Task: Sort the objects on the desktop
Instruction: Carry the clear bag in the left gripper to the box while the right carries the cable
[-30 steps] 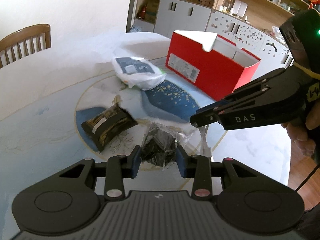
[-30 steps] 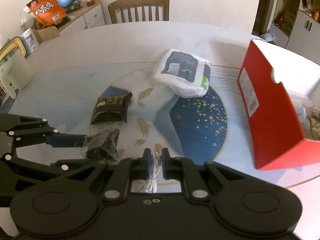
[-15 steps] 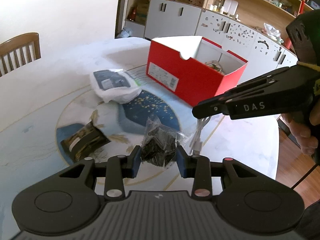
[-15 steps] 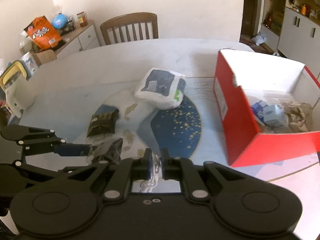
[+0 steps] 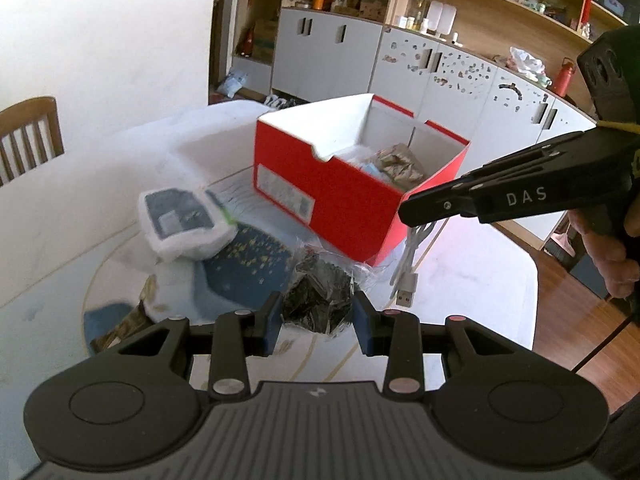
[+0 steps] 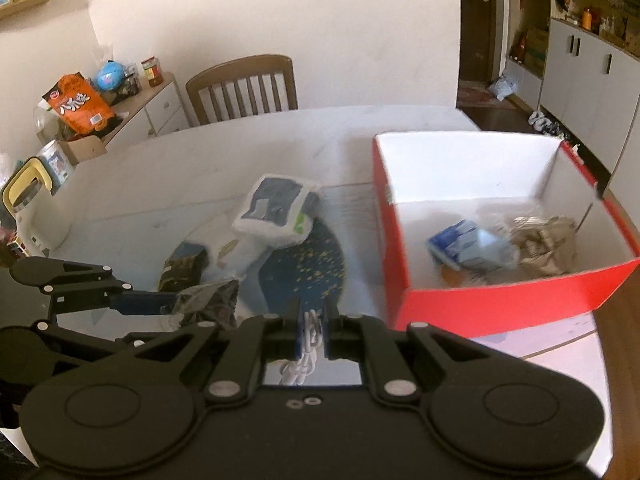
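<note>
My left gripper (image 5: 316,318) is shut on a clear bag of dark contents (image 5: 320,294), held above the table; the same bag of dark contents (image 6: 212,300) shows at the left of the right wrist view. My right gripper (image 6: 312,330) is shut on a white USB cable (image 6: 308,338), and that cable (image 5: 410,268) dangles below its tip in the left wrist view. The open red box (image 5: 340,196) stands just beyond both grippers. Inside the red box (image 6: 500,292) lie a blue-white packet (image 6: 468,250) and a brownish packet (image 6: 548,246).
A white tissue pack (image 5: 182,224) lies left of the box on the round marble table (image 5: 60,208), and a dark flat packet (image 6: 184,266) rests near it. A wooden chair (image 6: 244,88) stands at the far side. White cabinets (image 5: 440,76) line the room behind.
Both grippers have risen with their loads and moved toward the red box, which now shows its inside. The tissue pack and dark packet have slid down and left in view.
</note>
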